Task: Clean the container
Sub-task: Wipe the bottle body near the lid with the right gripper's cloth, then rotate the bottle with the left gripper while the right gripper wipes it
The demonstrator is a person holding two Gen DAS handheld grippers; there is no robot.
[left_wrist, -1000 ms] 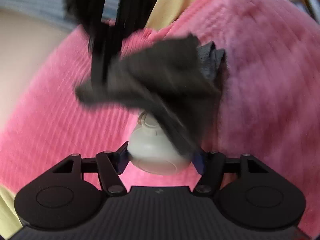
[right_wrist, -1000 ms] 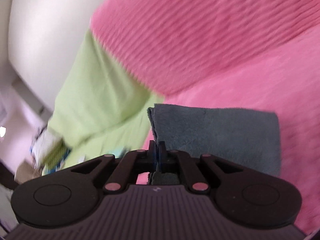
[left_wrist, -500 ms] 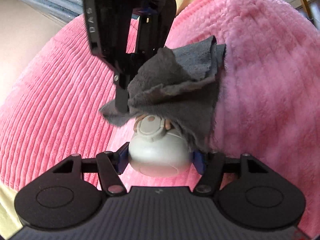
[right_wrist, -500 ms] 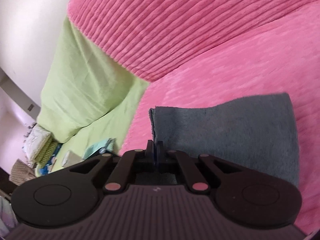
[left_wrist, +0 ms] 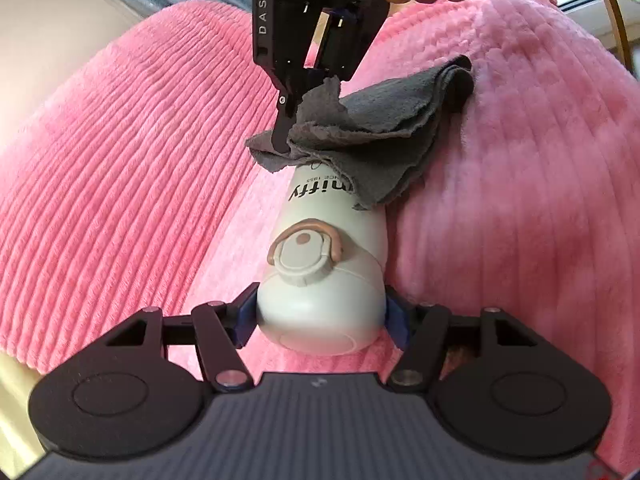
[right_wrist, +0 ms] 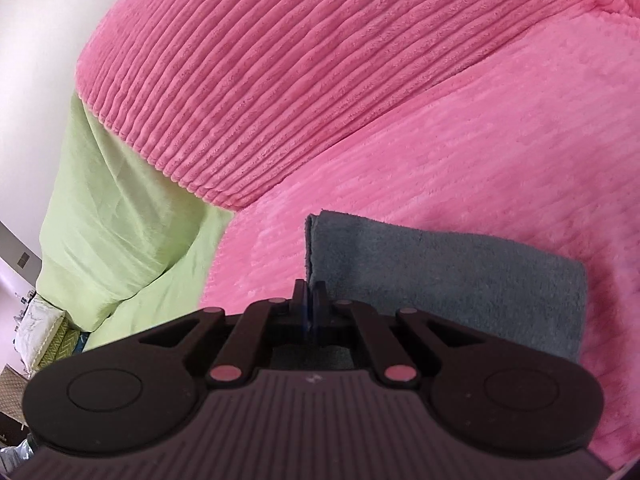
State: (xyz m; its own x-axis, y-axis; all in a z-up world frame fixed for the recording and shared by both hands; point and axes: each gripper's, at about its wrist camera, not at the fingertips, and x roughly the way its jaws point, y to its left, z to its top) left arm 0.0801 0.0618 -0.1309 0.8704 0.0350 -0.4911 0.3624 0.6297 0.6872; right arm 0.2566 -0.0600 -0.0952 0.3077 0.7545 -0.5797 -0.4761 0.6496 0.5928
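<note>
My left gripper [left_wrist: 322, 316] is shut on the cap end of a white bottle-shaped container [left_wrist: 332, 240] with a tan-ringed lid button and dark lettering, pointing away from me over pink bedding. A folded grey cloth [left_wrist: 372, 128] drapes over the container's far end. My right gripper [left_wrist: 298, 116], seen from the left wrist view, comes down from above and is shut on that cloth. In the right wrist view the right gripper [right_wrist: 309, 300] pinches the cloth [right_wrist: 440, 276], which spreads to the right; the container is hidden beneath it.
A pink ribbed plush cover [left_wrist: 120, 160] fills the surroundings and rises as a cushion [right_wrist: 280, 80]. A light green sheet [right_wrist: 120, 220] lies to the left in the right wrist view. A white wall [right_wrist: 36, 40] stands beyond, with clutter at the far lower left.
The cloth, held by the right gripper, has slid away from the cap toward the container's far end, uncovering the lid and the lettering. The left gripper kept its hold.
</note>
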